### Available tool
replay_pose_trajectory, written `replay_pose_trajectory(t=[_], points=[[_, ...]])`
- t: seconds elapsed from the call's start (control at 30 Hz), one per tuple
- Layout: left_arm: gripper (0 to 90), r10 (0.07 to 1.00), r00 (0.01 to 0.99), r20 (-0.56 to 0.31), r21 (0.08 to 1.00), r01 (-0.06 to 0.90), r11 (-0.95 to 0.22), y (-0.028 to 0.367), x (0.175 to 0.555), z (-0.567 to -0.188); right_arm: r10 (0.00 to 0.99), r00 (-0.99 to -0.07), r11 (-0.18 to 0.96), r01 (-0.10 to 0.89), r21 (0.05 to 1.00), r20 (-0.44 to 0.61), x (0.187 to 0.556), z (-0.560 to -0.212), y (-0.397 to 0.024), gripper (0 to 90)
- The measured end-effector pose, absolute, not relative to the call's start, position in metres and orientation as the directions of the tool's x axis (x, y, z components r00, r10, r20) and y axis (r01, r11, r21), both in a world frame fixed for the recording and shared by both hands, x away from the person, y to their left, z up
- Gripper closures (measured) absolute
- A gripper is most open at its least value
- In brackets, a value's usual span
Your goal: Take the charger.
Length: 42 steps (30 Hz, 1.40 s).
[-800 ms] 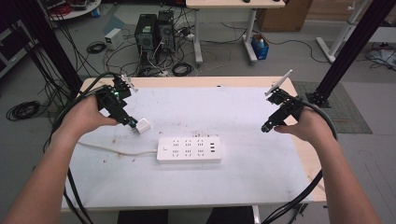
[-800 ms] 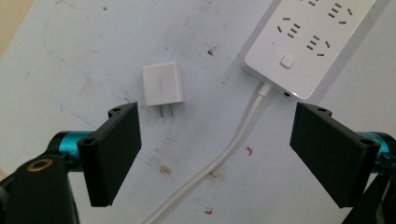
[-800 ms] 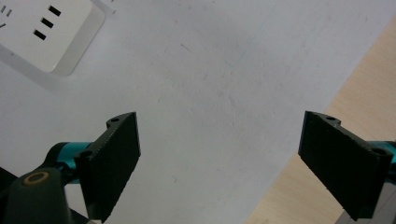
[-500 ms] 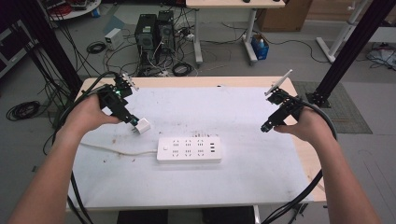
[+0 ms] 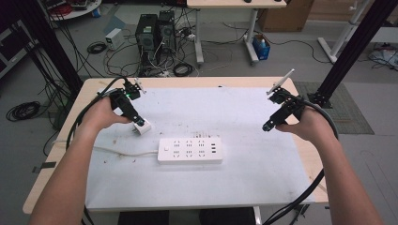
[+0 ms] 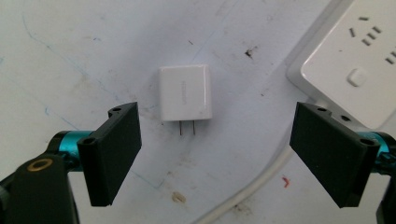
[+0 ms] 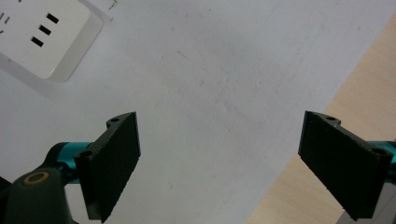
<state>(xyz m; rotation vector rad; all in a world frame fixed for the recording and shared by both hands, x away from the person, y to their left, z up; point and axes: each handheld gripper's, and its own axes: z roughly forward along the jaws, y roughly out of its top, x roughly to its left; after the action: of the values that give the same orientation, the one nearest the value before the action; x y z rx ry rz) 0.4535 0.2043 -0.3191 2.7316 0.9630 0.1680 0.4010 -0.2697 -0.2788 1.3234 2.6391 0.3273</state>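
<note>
Spreading wide, both black jaws of the left gripper (image 6: 217, 154), with nothing pinched between them. Lying flat just beyond that gap, clear of both jaws: a small white charger plug (image 6: 185, 93), two metal prongs pointing back toward the gripper. Seen from the high view, same left gripper (image 5: 137, 121) poised right at the charger plug (image 5: 141, 127), near the table's left side. Off to the plug's side, close but apart, a white power strip (image 5: 189, 150), its white cord (image 5: 124, 152) trailing leftward across the white table cover (image 5: 211, 108). Well apart at the far right, the right gripper (image 5: 266, 126) hanging with jaws likewise spread and empty (image 7: 219, 158), over bare cover near the wooden table edge (image 7: 345, 102).
</note>
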Motion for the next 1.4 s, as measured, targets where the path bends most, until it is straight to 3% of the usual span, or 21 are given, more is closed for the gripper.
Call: replay_pose_trajectory(t=[0.23,0.5,0.73,1.07,1.4], points=[[16.9,0.646,0.763,0.024,0.185,0.631,-0.753,0.2,0.472,-0.361,0.8,-0.597,0.588,0.763,0.269,-0.055,0.401,-0.281,-0.266,12.2],[23.2,0.649,0.761,0.013,0.151,0.64,-0.754,0.198,0.48,-0.385,0.803,-0.594,0.583,0.765,0.274,-0.049,0.402,-0.282,-0.27,12.2],[25.8,0.657,0.753,0.026,0.121,0.65,-0.75,0.197,0.484,-0.395,0.808,-0.588,0.576,0.771,0.272,-0.046,0.403,-0.284,-0.271,12.2],[42.0,0.668,0.744,0.024,0.11,0.662,-0.741,0.198,0.487,-0.401,0.801,-0.596,0.585,0.764,0.272,-0.047,0.403,-0.287,-0.268,12.2],[42.4,0.667,0.744,0.023,0.124,0.66,-0.741,0.199,0.484,-0.394,0.799,-0.599,0.588,0.762,0.271,-0.047,0.402,-0.288,-0.266,12.2]])
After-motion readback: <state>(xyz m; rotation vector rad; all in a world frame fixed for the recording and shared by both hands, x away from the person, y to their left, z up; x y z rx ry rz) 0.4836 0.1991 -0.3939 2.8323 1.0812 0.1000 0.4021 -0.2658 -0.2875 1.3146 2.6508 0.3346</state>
